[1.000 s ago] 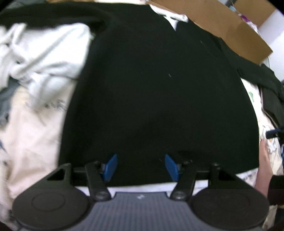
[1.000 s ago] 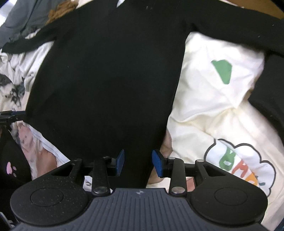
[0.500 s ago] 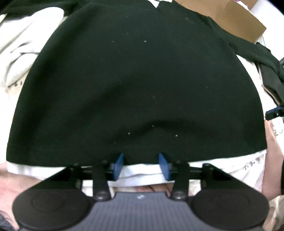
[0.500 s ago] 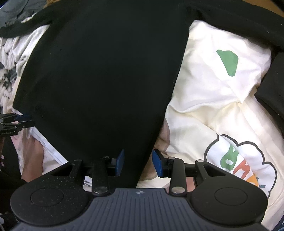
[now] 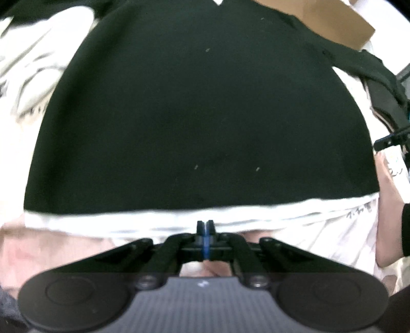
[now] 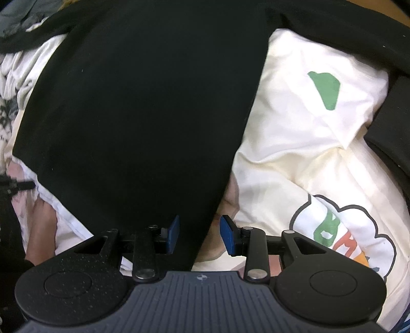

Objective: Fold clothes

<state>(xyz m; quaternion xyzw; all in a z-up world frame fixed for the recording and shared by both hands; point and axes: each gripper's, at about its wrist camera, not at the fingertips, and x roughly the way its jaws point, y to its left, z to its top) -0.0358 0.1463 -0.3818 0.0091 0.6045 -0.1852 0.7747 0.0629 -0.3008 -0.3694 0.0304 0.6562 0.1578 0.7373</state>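
Observation:
A black sweater (image 5: 200, 115) with a white hem band (image 5: 128, 222) lies spread flat over other clothes. My left gripper (image 5: 205, 225) sits at the near edge of that hem, fingers pressed together, apparently pinching the white band. In the right wrist view the same sweater (image 6: 141, 115) fills the left half. Its lower right corner runs between the fingers of my right gripper (image 6: 198, 230), which stands open with the blue pads clear of the cloth. The right gripper's tip (image 5: 389, 139) shows at the left view's right edge.
A cream T-shirt with green and orange print (image 6: 307, 128) lies right of the sweater. White crumpled clothes (image 5: 30, 71) lie on its left, a cardboard box (image 5: 320, 23) behind. Another dark garment (image 6: 392, 128) is at far right. A person's hand (image 5: 389, 217) rests by the hem.
My left gripper slid back from over the black cloth to the white hem and closed from wide open to fully shut. The right gripper kept its place and opening.

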